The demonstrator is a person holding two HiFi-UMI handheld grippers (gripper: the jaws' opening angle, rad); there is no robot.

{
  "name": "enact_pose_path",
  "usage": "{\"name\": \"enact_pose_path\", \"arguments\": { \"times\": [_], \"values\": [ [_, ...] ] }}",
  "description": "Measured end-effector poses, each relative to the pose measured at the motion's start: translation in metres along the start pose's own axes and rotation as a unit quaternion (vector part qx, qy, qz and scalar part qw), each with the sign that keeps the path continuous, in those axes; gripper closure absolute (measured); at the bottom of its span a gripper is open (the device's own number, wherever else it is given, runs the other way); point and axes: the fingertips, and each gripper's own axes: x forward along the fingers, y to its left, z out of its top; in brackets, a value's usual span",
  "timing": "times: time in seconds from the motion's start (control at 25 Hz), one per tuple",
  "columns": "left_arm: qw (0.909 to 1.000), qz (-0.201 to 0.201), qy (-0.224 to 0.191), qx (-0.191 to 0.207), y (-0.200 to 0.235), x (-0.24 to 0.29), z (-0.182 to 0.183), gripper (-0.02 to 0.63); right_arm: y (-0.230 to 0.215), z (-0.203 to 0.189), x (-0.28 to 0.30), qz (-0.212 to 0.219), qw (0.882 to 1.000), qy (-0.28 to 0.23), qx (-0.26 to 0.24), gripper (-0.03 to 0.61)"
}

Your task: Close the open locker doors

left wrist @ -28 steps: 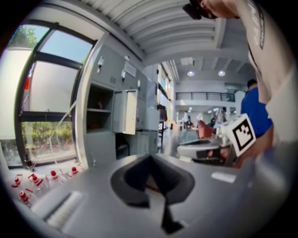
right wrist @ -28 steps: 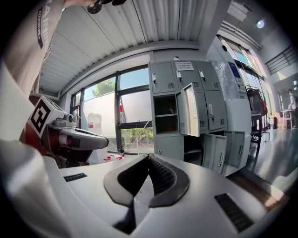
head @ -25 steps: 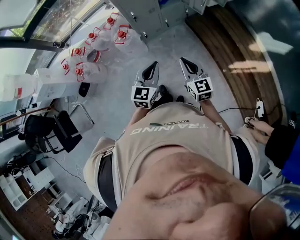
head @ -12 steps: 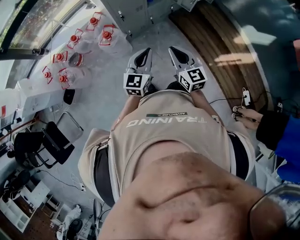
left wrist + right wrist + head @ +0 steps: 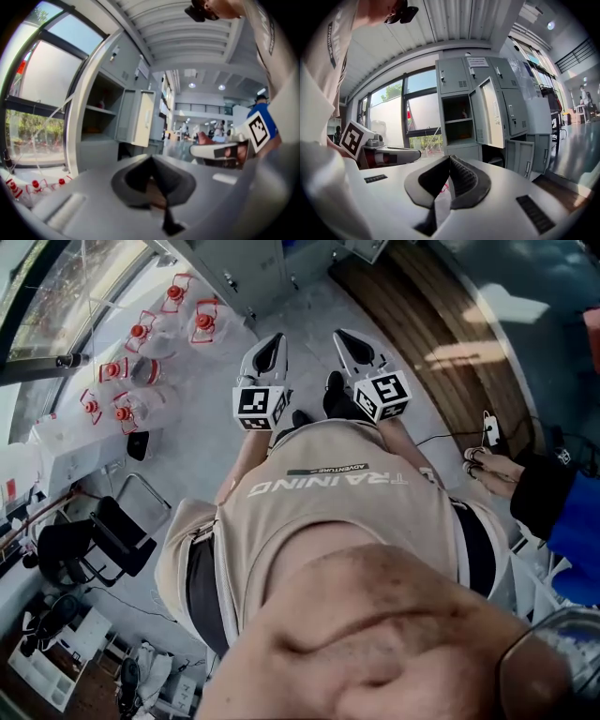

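Observation:
A bank of grey lockers [image 5: 487, 93] stands ahead, some distance off. One upper door [image 5: 488, 112] hangs open, showing a shelf inside, and a lower door [image 5: 524, 158] is ajar. The left gripper view shows the same open upper door [image 5: 142, 117]. In the head view the lockers [image 5: 246, 266] lie at the top edge. My left gripper [image 5: 270, 341] and right gripper [image 5: 341, 336] are held side by side in front of my chest, pointing at the lockers. Both are shut with nothing in them, and neither touches a door.
Several clear water jugs with red caps [image 5: 141, 357] stand on the floor to the left by the window. A black chair [image 5: 103, 540] is behind on the left. A wooden strip of floor [image 5: 450, 324] and another person [image 5: 553, 493] are on the right.
The lockers and jugs have slid left and down in the head view as I walk toward them. Both grippers stay shut and side by side.

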Motion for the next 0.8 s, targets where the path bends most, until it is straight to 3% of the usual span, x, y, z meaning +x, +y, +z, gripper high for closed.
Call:
{"name": "enact_pose_path", "arguments": {
  "times": [0.16,0.32,0.48,0.6,0.8],
  "values": [
    [0.9996,0.005,0.010,0.025,-0.002,0.034,0.013,0.615,-0.031,0.004,0.018,0.018,1.000,-0.017,0.009,0.565],
    [0.9995,0.013,0.019,0.024,-0.013,0.076,0.020,0.615,-0.065,0.015,0.044,0.049,0.998,-0.013,-0.025,0.565],
    [0.9996,0.016,0.022,0.002,-0.015,0.116,0.032,0.615,-0.091,0.024,0.069,0.087,0.995,-0.018,-0.044,0.565],
    [0.9993,0.033,0.018,0.008,-0.008,0.139,0.043,0.615,-0.107,0.023,0.082,0.119,0.992,-0.012,-0.045,0.565],
    [0.9975,0.066,0.014,-0.022,0.014,0.168,0.046,0.615,-0.134,0.026,0.106,0.133,0.990,0.003,-0.045,0.565]
  ]
}}
